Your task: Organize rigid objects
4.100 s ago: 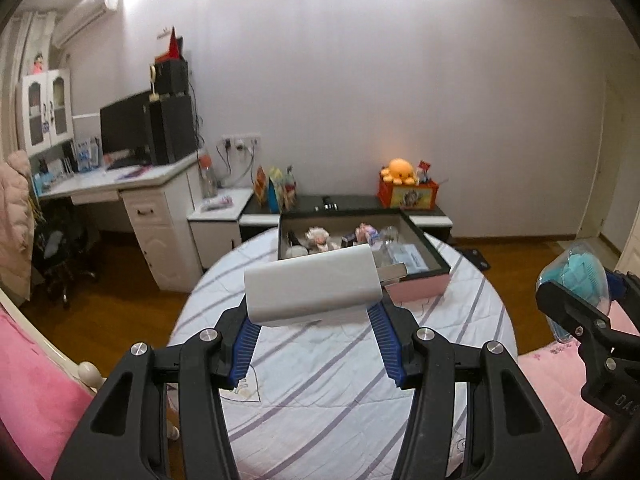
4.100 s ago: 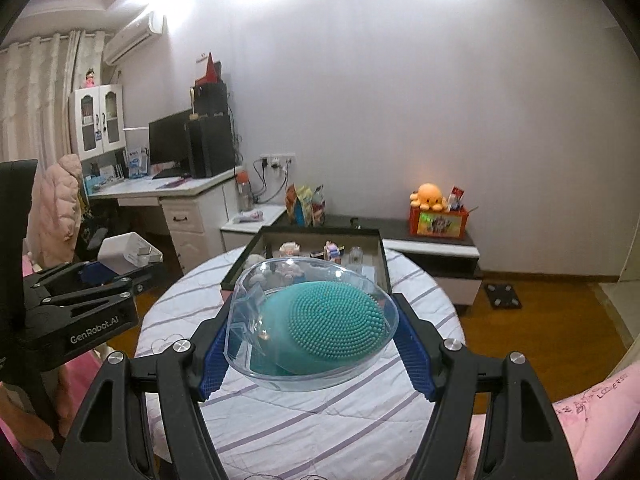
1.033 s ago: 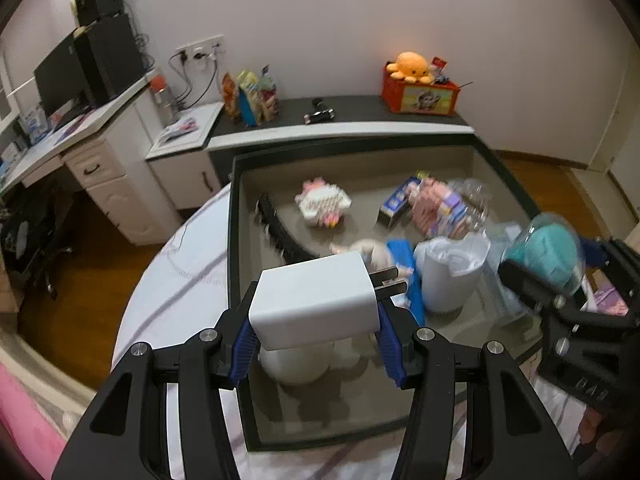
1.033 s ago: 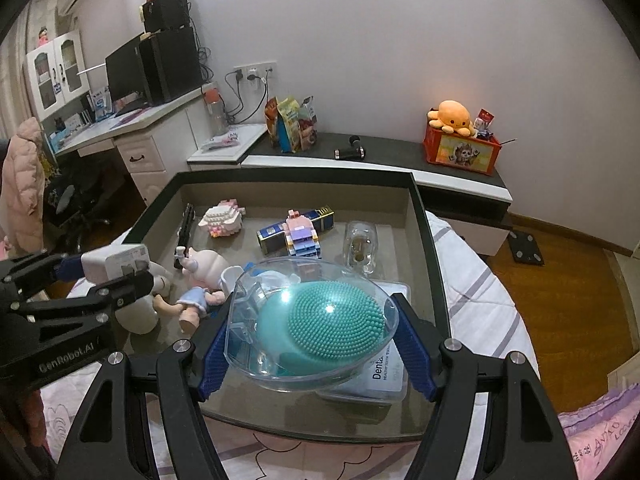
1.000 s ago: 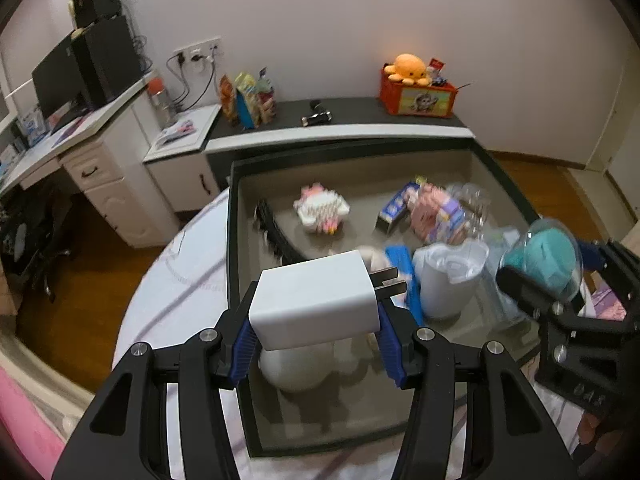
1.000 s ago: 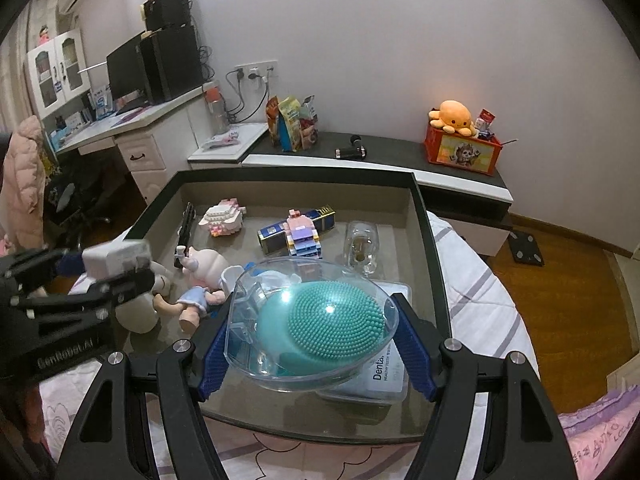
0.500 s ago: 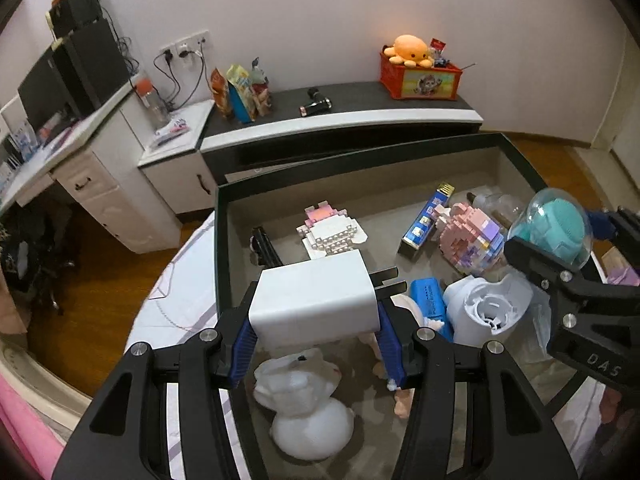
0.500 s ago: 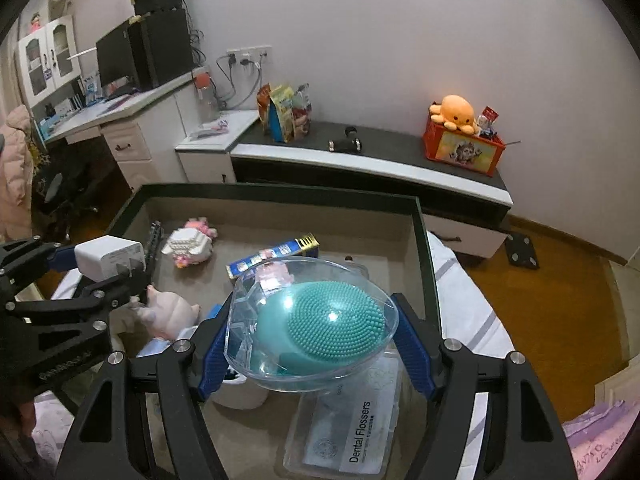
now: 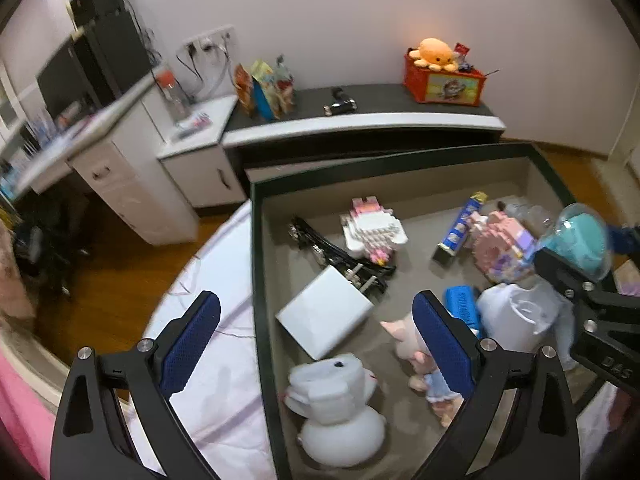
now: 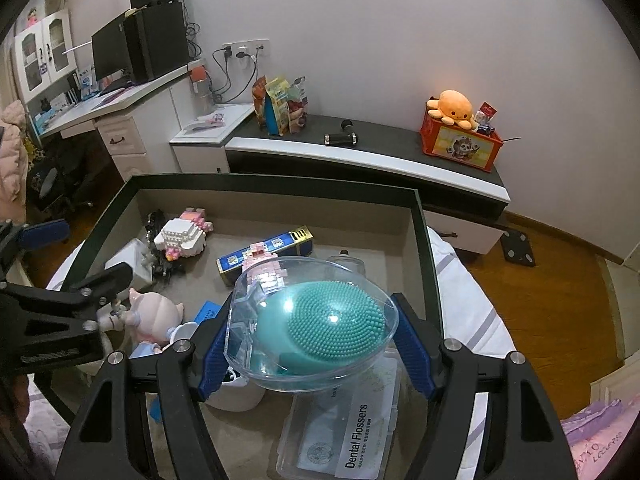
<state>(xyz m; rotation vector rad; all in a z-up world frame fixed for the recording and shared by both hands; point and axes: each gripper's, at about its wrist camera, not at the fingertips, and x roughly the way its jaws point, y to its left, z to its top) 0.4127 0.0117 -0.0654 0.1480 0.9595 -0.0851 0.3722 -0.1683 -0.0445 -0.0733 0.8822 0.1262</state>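
Inside the dark tray (image 9: 256, 280), the white charger (image 9: 326, 316) lies released, the left gripper (image 9: 316, 340) jaws having just spread wide above it. The teal brush case (image 10: 316, 324) is pinched by the right gripper (image 10: 316, 344), presumably for placing next.

The white charger block (image 9: 326, 317) lies tilted on the floor of the dark-rimmed box (image 9: 256, 264), prongs resting on a black clip. The teal bristled brush in its clear domed case (image 10: 316, 326) hangs above the box's near right part.
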